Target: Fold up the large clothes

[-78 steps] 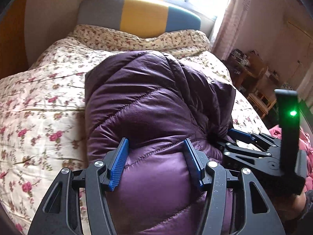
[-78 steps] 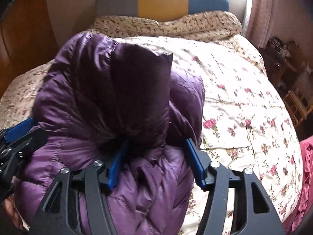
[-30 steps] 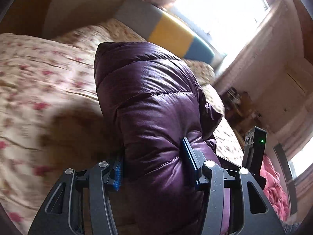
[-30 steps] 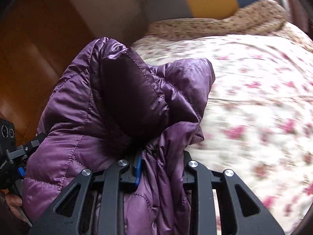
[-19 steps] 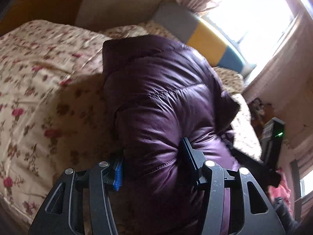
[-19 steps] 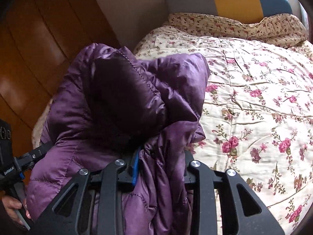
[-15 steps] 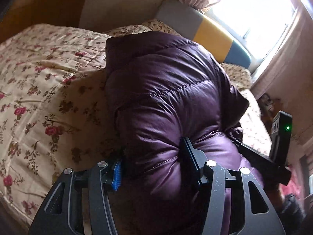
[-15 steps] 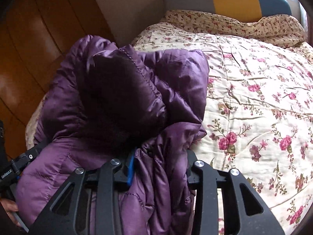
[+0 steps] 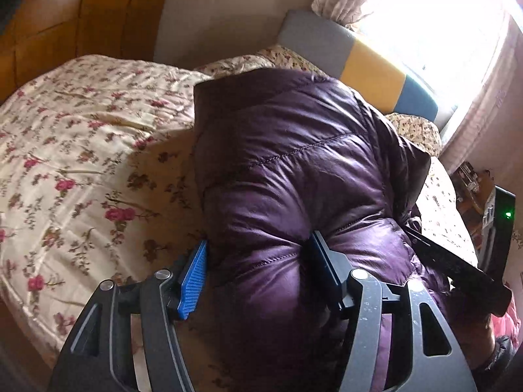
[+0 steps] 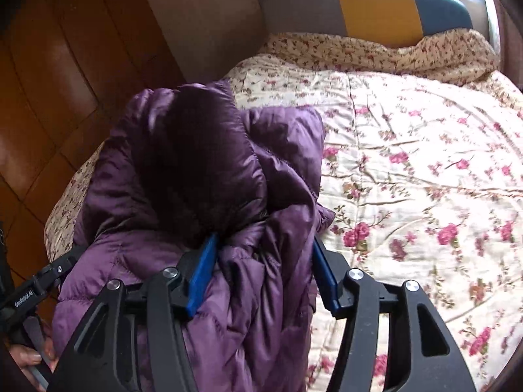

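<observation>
Bedroom: floral quilted bed [image 10: 425, 163], headboard [image 10: 376, 3]

Purple down jacket [image 9: 294, 170], bundled high on the floral quilt [image 9: 81, 170], fills the middle of both wrist views and blocks the way straight ahead of either gripper. Left gripper [image 9: 258, 264]: jaws opening, jacket bulging between them; open quilt lies to its left. Right gripper [image 10: 264, 271]: jaws opening, a jacket fold between them; bare quilt stretches wide to its right, up to the rumpled flowered bedding [image 10: 376, 52] and striped headboard [image 10: 376, 3]. Wooden panelling [image 10: 49, 98] closes the bed's left side just beyond the jacket. In the left view the other gripper's body [image 9: 457, 264] crowds the jacket's right flank.
</observation>
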Demonstrator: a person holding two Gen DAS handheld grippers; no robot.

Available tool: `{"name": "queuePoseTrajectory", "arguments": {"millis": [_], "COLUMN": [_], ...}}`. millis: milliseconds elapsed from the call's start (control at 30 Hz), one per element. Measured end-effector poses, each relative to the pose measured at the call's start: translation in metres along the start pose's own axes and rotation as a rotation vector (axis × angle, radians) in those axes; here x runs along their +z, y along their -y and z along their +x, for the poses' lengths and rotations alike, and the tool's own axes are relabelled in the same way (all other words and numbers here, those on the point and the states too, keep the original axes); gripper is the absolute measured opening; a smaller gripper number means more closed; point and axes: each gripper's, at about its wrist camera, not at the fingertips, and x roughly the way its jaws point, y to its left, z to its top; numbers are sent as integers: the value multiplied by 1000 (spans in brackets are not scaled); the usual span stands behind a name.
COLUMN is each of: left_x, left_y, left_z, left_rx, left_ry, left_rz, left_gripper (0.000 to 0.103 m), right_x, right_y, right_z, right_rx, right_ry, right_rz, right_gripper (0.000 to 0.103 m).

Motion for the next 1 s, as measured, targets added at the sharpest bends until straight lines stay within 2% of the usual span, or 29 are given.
{"name": "queuePoseTrajectory", "arguments": {"millis": [67, 167, 267, 333, 400, 600, 1000], "left_x": [0, 0, -3, -4, -6, -14, -29], "left_y": [2, 5, 12, 17, 22, 30, 27], "left_z": [-8, -20, -34, -42, -48, -59, -58], "left_rx": [20, 39, 59, 74, 85, 92, 100], "left_ry": [19, 42, 70, 88, 106, 127, 111], "left_rz": [10, 10, 22, 36, 48, 65, 62], "left_gripper": [60, 66, 67, 67, 67, 67, 67], "right_x": [-1, -4, -8, -10, -12, -27, -49], "right_y": [-6, -13, -18, -24, -30, -42, -50], "right_z": [-11, -30, -50, -60, -65, -78, -66], "right_rx": [-14, -25, -25, -18, -11, 25, -3], "right_ry": [22, 59, 93, 110, 120, 115, 48], "right_rz": [-19, -51, -77, -101, -131, -177, -219], "right_gripper": [58, 58, 58, 55, 45, 41, 41]}}
